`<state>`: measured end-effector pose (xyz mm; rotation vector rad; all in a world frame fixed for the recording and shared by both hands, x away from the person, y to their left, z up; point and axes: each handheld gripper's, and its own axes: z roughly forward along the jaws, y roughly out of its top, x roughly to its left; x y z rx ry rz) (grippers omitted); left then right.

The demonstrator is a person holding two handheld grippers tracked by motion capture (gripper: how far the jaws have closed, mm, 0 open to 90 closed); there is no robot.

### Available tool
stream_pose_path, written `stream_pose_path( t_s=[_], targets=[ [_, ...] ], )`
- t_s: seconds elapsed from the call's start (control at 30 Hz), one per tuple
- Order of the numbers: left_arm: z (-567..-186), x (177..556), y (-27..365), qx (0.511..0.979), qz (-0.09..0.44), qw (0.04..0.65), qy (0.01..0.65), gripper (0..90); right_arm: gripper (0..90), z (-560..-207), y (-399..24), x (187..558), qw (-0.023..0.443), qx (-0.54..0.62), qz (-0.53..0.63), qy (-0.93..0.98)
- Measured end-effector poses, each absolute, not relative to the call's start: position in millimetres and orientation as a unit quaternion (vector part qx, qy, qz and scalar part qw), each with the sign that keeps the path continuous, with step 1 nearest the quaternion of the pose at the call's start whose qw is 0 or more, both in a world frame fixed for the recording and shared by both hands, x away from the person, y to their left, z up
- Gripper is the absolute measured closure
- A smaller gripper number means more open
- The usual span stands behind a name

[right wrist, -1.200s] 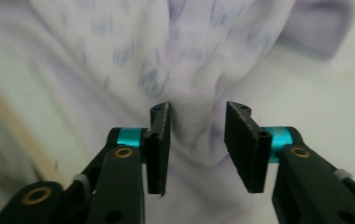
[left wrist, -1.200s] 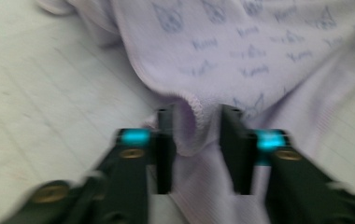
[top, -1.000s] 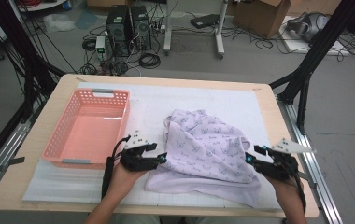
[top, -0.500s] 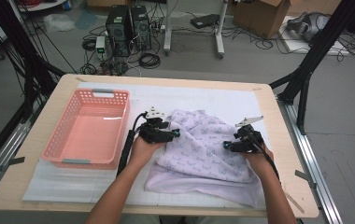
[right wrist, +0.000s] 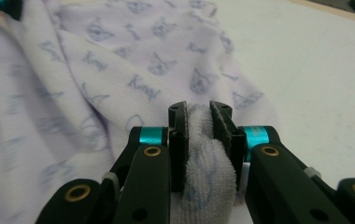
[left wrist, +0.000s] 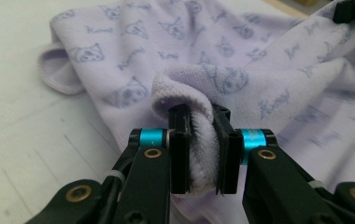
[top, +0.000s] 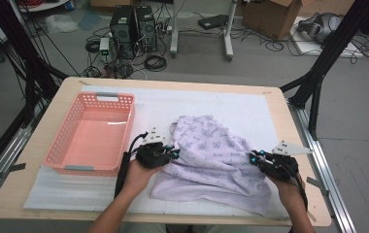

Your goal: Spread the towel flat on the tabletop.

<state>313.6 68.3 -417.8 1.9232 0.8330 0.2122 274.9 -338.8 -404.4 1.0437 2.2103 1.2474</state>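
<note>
Lilac printed towel (top: 211,155) lies rumpled on the white mat (top: 250,109) of the tabletop (top: 277,104), right of the pink basket (top: 92,133). Left claw (left wrist: 199,140) has just closed, pinching a fold at the towel's left edge. Right claw (right wrist: 206,140), likewise just closed, pinches its right edge.

Both forearms enter from the bottom, spread apart. Left gripper (top: 173,153) points right, jaws just closed, pinching a fold of towel (top: 211,155). Right gripper (top: 256,159) points left, jaws likewise just closed on the towel's edge.
</note>
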Motion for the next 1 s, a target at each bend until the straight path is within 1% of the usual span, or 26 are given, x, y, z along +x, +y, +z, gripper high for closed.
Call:
stream_pose_path(
  t_s=[0.07, 0.1, 0.17, 0.2, 0.27, 0.3, 0.37, 0.4, 0.43, 0.47, 0.53, 0.57, 0.67, 0.77, 0.8, 0.87, 0.93, 0.97, 1.0],
  targets=[
    [-420.5, 300.7, 73.5, 0.793, 0.081, 0.499, 0.340, 78.5, 77.6, -403.5, -339.9, 267.7, 0.195, 0.363, 0.451, 0.792],
    [-422.0, 295.5, 76.1, 0.796, 0.079, 0.497, 0.336, 78.3, 77.7, -402.9, -340.8, 254.8, 0.181, 0.353, 0.450, 0.800],
    [-426.8, 285.2, 81.2, 0.798, 0.063, 0.497, 0.335, 77.1, 77.6, -405.1, -340.5, 246.6, 0.165, 0.351, 0.432, 0.814],
    [-426.8, 285.2, 81.2, 0.798, 0.063, 0.497, 0.335, 75.0, 77.2, -407.2, -339.9, 244.1, 0.152, 0.351, 0.418, 0.824],
    [-427.1, 283.9, 82.3, 0.799, 0.056, 0.496, 0.336, 65.8, 72.9, -411.1, -338.6, 243.6, 0.120, 0.347, 0.397, 0.841],
    [-423.8, 287.9, 82.7, 0.795, 0.062, 0.499, 0.339, 59.3, 69.0, -410.4, -338.0, 243.4, 0.115, 0.348, 0.400, 0.840],
    [-421.3, 292.1, 82.5, 0.792, 0.067, 0.500, 0.343, 48.6, 63.8, -402.9, -340.0, 246.6, 0.123, 0.354, 0.422, 0.826],
    [-418.6, 297.6, 81.8, 0.790, 0.071, 0.501, 0.346, 46.1, 61.4, -398.2, -341.5, 249.9, 0.132, 0.360, 0.436, 0.814],
    [-415.6, 303.9, 80.5, 0.789, 0.076, 0.499, 0.350, 46.1, 61.4, -398.2, -341.5, 249.9, 0.132, 0.360, 0.436, 0.814],
    [-413.2, 311.5, 78.7, 0.788, 0.081, 0.498, 0.354, 42.2, 57.3, -389.8, -344.2, 259.7, 0.149, 0.371, 0.454, 0.796],
    [-408.8, 327.4, 75.8, 0.782, 0.087, 0.496, 0.368, 41.2, 55.5, -384.4, -345.9, 273.5, 0.167, 0.383, 0.458, 0.785],
    [-405.4, 342.2, 73.9, 0.768, 0.080, 0.508, 0.382, 41.2, 54.2, -382.4, -346.3, 281.0, 0.168, 0.389, 0.462, 0.779],
    [-401.2, 353.5, 71.5, 0.759, 0.089, 0.515, 0.388, 42.5, 52.4, -376.7, -346.0, 304.6, 0.171, 0.405, 0.459, 0.772],
    [-397.9, 370.9, 65.2, 0.763, 0.106, 0.501, 0.395, 42.5, 50.9, -375.7, -342.5, 323.3, 0.174, 0.414, 0.441, 0.777],
    [-398.4, 377.0, 62.6, 0.766, 0.107, 0.496, 0.396, 42.5, 50.4, -377.4, -336.2, 342.5, 0.170, 0.420, 0.413, 0.790],
    [-404.2, 394.7, 56.3, 0.771, 0.109, 0.481, 0.403, 43.0, 50.2, -381.2, -329.8, 359.8, 0.163, 0.421, 0.392, 0.802],
    [-407.3, 400.2, 54.1, 0.772, 0.108, 0.476, 0.408, 43.9, 50.2, -386.9, -324.7, 374.6, 0.156, 0.421, 0.380, 0.809],
    [-410.8, 405.3, 51.6, 0.773, 0.107, 0.470, 0.412, 43.9, 50.2, -386.9, -324.7, 374.6, 0.156, 0.421, 0.380, 0.809],
    [-414.0, 410.1, 48.9, 0.778, 0.104, 0.462, 0.413, 42.7, 50.6, -396.5, -320.2, 387.0, 0.139, 0.422, 0.369, 0.816]
  ],
)
